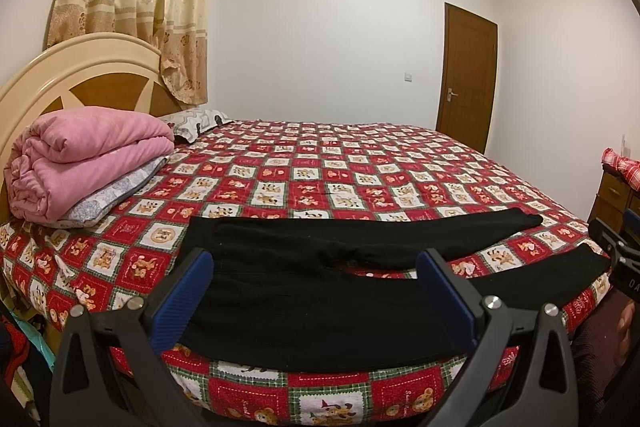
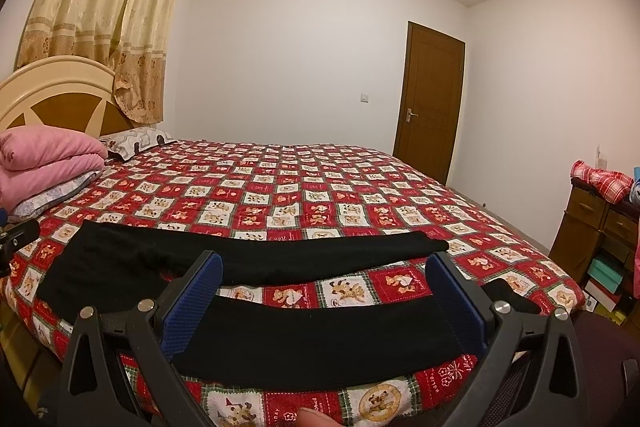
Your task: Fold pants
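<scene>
Black pants [image 1: 320, 307] lie spread flat on the red patterned bedspread [image 1: 320, 167] near the bed's front edge, waist to the left, two legs splayed to the right. My left gripper [image 1: 316, 263] is open and hovers over the waist and seat part. My right gripper [image 2: 324, 267] is open and hovers over the near leg [image 2: 328, 339]; the far leg [image 2: 280, 255] lies beyond it. Neither gripper holds any cloth. The right gripper also shows at the right edge of the left wrist view [image 1: 616, 251].
A folded pink quilt [image 1: 88, 163] on pillows sits at the head of the bed by the headboard [image 1: 72, 75]. A wooden cabinet [image 2: 596, 227] with clothes on top stands at the right. A brown door [image 2: 430, 111] is in the far wall.
</scene>
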`<state>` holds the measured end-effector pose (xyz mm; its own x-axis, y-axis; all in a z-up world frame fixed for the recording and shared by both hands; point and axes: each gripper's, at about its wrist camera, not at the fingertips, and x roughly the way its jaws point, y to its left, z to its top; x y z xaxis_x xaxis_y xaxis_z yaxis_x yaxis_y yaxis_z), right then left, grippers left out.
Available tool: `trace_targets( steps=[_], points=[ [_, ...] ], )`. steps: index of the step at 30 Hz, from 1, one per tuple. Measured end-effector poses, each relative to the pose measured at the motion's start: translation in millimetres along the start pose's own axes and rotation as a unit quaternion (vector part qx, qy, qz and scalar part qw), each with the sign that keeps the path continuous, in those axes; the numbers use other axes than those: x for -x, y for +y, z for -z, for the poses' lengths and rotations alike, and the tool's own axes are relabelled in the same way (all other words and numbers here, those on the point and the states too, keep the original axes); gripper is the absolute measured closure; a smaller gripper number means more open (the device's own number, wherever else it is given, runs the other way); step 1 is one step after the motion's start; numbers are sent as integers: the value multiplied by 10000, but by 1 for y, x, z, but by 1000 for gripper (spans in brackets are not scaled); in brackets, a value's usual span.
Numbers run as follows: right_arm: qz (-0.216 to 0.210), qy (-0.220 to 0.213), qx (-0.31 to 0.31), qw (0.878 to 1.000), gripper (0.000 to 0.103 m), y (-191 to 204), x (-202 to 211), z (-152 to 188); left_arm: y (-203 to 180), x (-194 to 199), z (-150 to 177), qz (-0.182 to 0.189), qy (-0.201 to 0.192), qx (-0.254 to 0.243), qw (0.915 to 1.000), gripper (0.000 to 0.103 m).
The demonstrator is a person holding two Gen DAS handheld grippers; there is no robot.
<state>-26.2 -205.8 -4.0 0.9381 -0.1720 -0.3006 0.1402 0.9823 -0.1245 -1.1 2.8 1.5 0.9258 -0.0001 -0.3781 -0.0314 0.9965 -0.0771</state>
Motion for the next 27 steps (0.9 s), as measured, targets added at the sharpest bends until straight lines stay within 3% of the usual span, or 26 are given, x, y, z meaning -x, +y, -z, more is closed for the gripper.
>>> trace_targets(
  steps=[19,24,27],
  points=[
    [-15,243,48,9997,1,4,-17,14,5,-19,18,-52,215,-34,9997,0],
    [-29,369,39,9993,1,4,-29,21,12,-44,27,-56,409,-208,9989,0],
    [-33,516,41,9987,1,4,-39,29,48,-84,25,-398,692,-206,9966,0]
  ],
)
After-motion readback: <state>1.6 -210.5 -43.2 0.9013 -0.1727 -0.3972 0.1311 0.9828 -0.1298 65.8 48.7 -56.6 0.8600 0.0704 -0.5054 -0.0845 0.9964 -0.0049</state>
